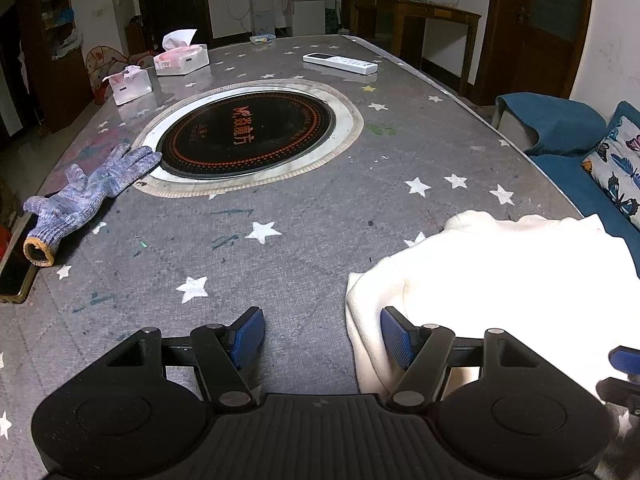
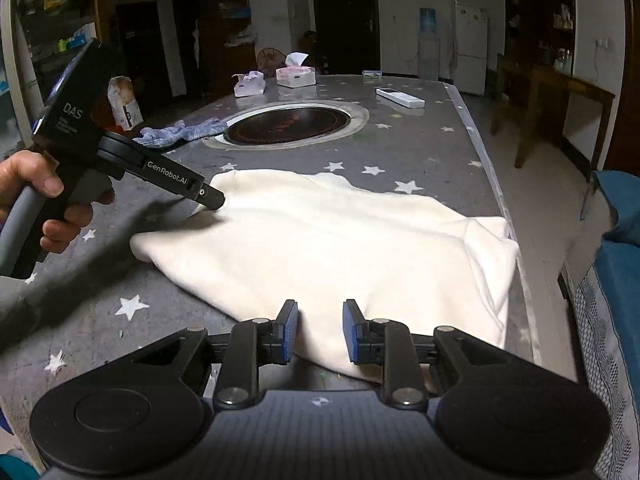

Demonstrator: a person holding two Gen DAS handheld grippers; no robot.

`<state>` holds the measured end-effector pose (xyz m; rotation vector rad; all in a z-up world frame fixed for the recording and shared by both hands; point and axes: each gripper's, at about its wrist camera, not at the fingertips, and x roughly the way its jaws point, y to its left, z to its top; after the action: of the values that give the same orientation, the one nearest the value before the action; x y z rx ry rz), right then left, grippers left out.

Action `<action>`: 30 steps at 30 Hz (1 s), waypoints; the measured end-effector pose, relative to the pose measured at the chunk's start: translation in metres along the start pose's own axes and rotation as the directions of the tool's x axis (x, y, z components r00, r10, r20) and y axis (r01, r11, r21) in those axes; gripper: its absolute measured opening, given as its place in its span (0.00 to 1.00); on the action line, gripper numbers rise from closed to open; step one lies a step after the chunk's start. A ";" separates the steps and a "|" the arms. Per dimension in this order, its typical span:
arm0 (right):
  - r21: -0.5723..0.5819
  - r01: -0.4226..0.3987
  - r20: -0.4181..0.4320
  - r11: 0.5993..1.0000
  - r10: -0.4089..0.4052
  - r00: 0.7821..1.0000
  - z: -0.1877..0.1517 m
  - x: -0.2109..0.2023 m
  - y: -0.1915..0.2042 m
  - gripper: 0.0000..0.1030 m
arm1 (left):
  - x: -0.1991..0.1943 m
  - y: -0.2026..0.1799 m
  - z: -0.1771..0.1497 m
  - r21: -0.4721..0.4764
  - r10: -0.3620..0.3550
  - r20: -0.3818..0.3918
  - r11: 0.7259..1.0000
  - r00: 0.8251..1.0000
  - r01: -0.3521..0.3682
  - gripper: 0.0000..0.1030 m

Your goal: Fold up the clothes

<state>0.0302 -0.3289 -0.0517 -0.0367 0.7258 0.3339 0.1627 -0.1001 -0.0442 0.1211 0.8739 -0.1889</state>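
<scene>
From the left wrist view, a cream-white fleece garment (image 1: 500, 276) lies folded flat on the near right part of a grey star-patterned bench (image 1: 304, 216), its edge reaching the bench's right side. The left tongs (image 1: 322, 336) are spread wide, holding nothing, at the garment's left edge. A knitted blue glove (image 1: 86, 192) lies well to the left, beside a round black cooktop (image 1: 246, 134); two tissue boxes (image 1: 182, 58) and a white remote (image 1: 340, 63) sit farther back. From the right wrist view, the right tongs (image 2: 320, 330) stand parted and empty over the garment's near edge. A hand (image 2: 44, 200) holds the other tool at the far left corner.
</scene>
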 end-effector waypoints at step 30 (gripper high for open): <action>0.074 0.089 0.016 0.993 -0.090 0.996 0.062 0.048 -0.052 0.23 | -0.001 -0.003 -0.001 0.013 0.020 0.005 1.000 1.000 -0.020 0.69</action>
<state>0.1197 -0.3558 -0.0408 0.0032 0.7144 0.2218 0.1603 -0.1028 -0.0439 0.1419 0.8666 -0.1761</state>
